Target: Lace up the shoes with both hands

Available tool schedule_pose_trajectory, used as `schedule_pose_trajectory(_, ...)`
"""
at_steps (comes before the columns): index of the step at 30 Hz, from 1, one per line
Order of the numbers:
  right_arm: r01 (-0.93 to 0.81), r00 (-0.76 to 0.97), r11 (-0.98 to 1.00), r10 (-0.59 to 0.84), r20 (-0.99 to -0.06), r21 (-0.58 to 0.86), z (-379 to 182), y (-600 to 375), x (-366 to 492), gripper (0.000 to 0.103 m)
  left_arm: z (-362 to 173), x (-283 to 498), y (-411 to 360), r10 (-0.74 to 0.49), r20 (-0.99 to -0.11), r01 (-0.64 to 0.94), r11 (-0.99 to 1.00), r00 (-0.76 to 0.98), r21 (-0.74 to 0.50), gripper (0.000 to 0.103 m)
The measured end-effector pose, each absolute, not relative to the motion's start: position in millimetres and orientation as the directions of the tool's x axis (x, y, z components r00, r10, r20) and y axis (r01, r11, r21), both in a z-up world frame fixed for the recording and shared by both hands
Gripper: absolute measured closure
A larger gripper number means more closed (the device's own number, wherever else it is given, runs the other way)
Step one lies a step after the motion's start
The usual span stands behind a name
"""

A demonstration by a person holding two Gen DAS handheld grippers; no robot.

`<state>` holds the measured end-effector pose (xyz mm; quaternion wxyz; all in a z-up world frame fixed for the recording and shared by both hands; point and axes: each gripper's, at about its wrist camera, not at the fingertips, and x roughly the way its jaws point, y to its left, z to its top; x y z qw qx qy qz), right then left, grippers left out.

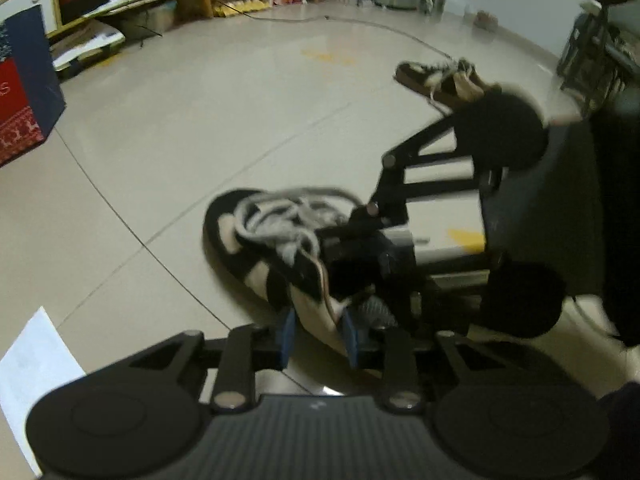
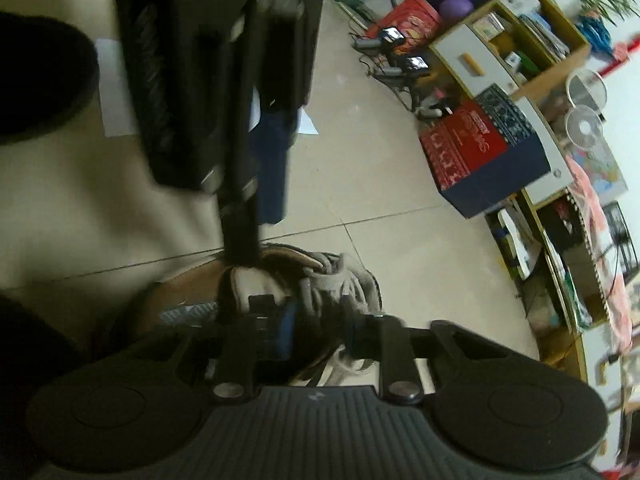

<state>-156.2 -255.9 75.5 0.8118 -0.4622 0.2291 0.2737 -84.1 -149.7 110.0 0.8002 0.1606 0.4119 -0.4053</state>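
Note:
A black-and-cream shoe [image 1: 256, 256] with loose grey laces [image 1: 276, 220] lies on the tiled floor. My left gripper [image 1: 318, 336] stands open at its heel, with the cream collar flap [image 1: 316, 312] between the blue pads [image 1: 287, 336]. My right gripper [image 2: 320, 330] reaches in from the right over the shoe's tongue, and its black linkage shows in the left wrist view [image 1: 372, 216]. It is shut on a grey lace [image 2: 332, 280], though blur hides the pad contact. The second shoe [image 1: 440, 80] lies farther back, its laces loose.
A red and blue box [image 1: 24, 112] stands at the left, and a white sheet of paper [image 1: 32, 364] lies near my left gripper. Low shelves [image 1: 120, 4] full of clutter line the back wall. A dark rack [image 1: 596, 60] stands at the right. A cable [image 1: 360, 22] crosses the floor.

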Motion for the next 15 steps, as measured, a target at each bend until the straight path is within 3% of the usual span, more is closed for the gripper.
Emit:
schedule_pose_trajectory(3,-0.603,0.76,0.643,0.284,-0.585,-0.471,101.5,-275.6,-157.5,0.101,103.2,-82.3,-156.0,-0.524,-0.789,0.785,0.613,0.322,-0.087,0.076)
schedule_pose_trajectory(8,-0.428,0.795,0.879,0.254,-0.551,-0.212,106.0,-308.1,-160.8,0.101,97.8,-91.6,-175.5,-0.516,-0.78,0.808,0.589,0.354,-0.023,0.078)
schedule_pose_trajectory(12,-0.324,0.772,0.942,0.316,-0.552,0.086,113.1,-317.7,-141.3,0.1,89.7,-100.1,-192.6,-0.465,-0.798,0.822,0.566,0.383,0.065,0.079)
schedule_pose_trajectory(15,-0.259,0.767,0.933,0.356,-0.533,0.251,120.1,-327.3,-131.1,0.1,89.1,-97.0,-191.3,-0.482,-0.792,0.817,0.575,0.374,0.036,0.08)
